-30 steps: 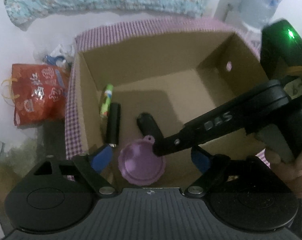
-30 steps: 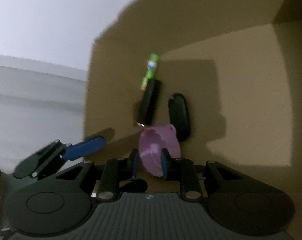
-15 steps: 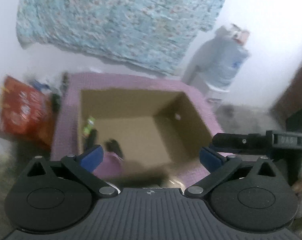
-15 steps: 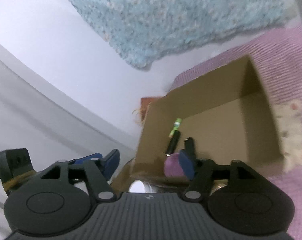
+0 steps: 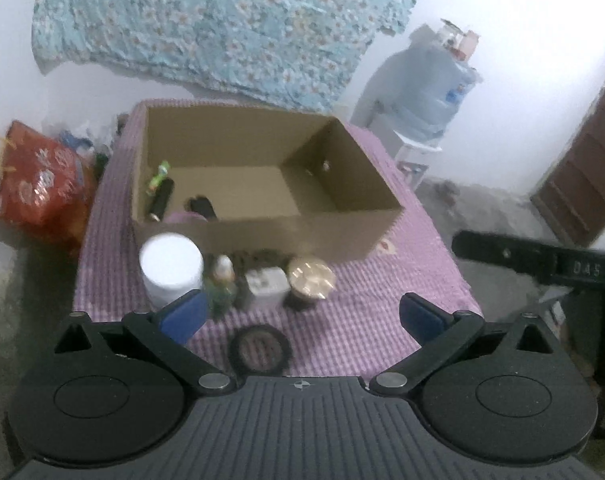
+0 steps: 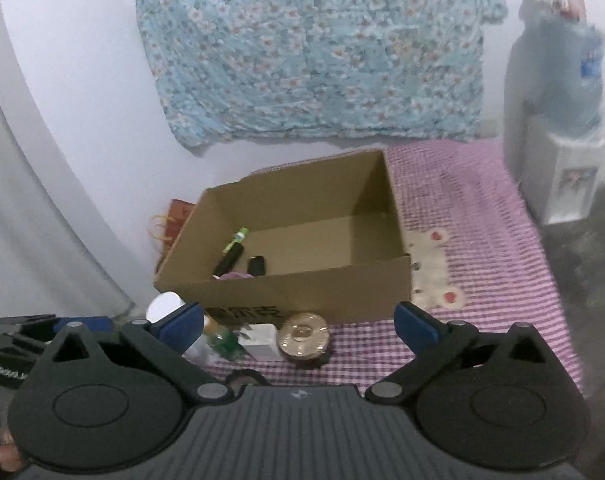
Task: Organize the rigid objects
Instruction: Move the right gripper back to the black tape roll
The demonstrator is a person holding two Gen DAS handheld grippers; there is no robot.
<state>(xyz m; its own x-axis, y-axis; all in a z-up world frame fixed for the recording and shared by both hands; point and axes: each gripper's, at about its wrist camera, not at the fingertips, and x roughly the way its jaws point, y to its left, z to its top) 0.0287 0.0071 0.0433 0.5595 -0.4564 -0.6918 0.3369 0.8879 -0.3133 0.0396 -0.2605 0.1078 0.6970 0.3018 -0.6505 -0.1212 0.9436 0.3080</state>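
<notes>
The job looks partly done. Four things already lie in the near-left corner of the box [image 5: 262, 184]: a green tube [image 5: 158, 174], a black cylinder [image 5: 161, 199], a black case [image 5: 203, 207] and a purple lid [image 5: 182, 217], the last mostly hidden by the near wall. Still out on the checked tabletop [image 5: 362, 312], in a row just in front of the box, are a white jar [image 5: 170, 266], a small green bottle [image 5: 221, 284], a white block [image 5: 267, 286] and a gold-lidded jar [image 5: 310, 280], with a dark ring [image 5: 259, 350] nearer still. By my reckoning about half remains. The left claw [image 5: 302, 314] is spread wide and holds nothing; the right claw [image 6: 298, 320] is likewise apart and empty, both hanging back over the near edge. The left view shows the whole ring and a red bag [image 5: 38, 180] left of the table; the right view catches only the ring's top edge [image 6: 244, 378] but shows dark print on the box's front wall [image 6: 242, 312] and the left claw's blue pads [image 6: 82, 323] off to the left.
</notes>
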